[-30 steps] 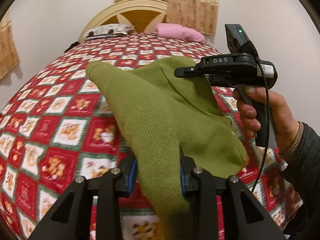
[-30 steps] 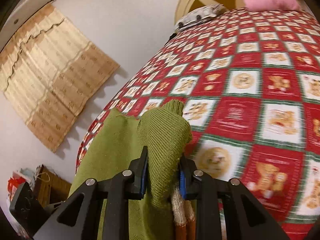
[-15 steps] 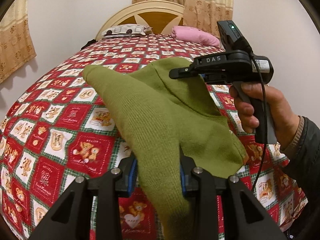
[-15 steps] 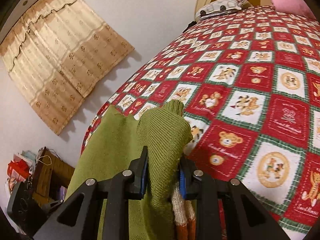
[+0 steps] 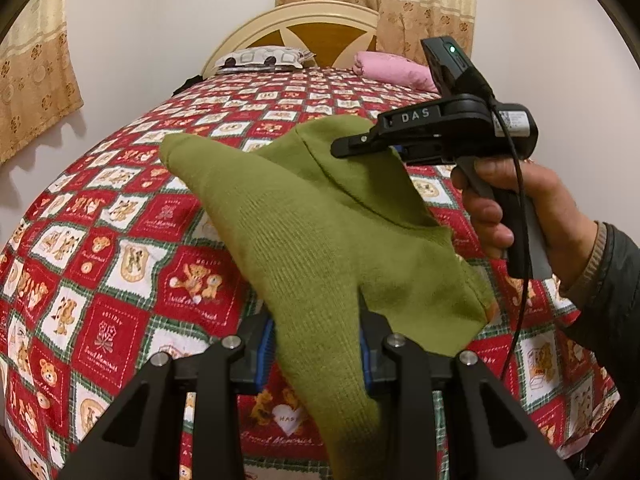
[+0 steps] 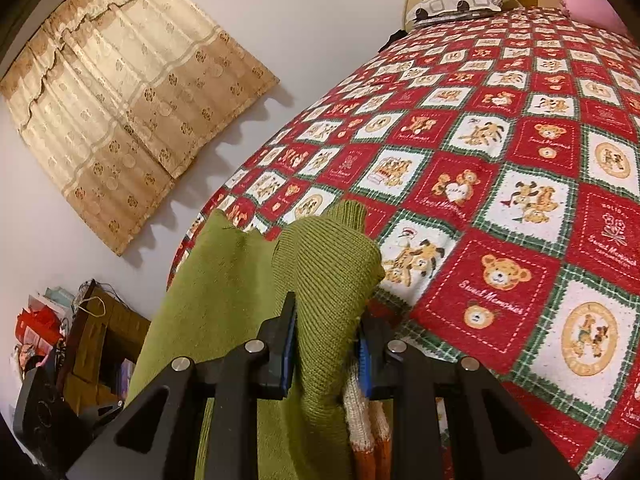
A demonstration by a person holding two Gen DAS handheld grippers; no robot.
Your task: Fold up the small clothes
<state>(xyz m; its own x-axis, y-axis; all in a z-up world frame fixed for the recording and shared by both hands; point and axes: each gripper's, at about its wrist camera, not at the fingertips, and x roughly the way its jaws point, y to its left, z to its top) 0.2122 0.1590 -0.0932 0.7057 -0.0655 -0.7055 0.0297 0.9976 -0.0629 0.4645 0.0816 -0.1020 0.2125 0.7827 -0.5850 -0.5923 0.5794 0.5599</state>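
Note:
A small olive-green knitted garment (image 5: pixel 304 216) hangs in the air above the bed, stretched between both grippers. My left gripper (image 5: pixel 316 344) is shut on a thick fold of it at the bottom of the left wrist view. In that view the right gripper (image 5: pixel 360 148), held by a hand (image 5: pixel 516 200) in a dark sleeve, clamps the far upper edge of the knit. In the right wrist view the right gripper (image 6: pixel 326 340) is shut on a bunched green fold (image 6: pixel 328 264), with a cream and orange striped cuff (image 6: pixel 366 420) hanging under its right finger.
A bedspread (image 5: pixel 100 248) of red and white teddy-bear squares covers the bed below. A patterned pillow (image 5: pixel 260 58) and a pink pillow (image 5: pixel 392 70) lie by the wooden headboard (image 5: pixel 320 28). Beige curtains (image 6: pixel 120 120) hang on the wall; boxes and bags (image 6: pixel 60 340) clutter the floor.
Both grippers have carried the green garment sideways over the bed, grips unchanged. The headboard and pillows have slid to the right in both views.

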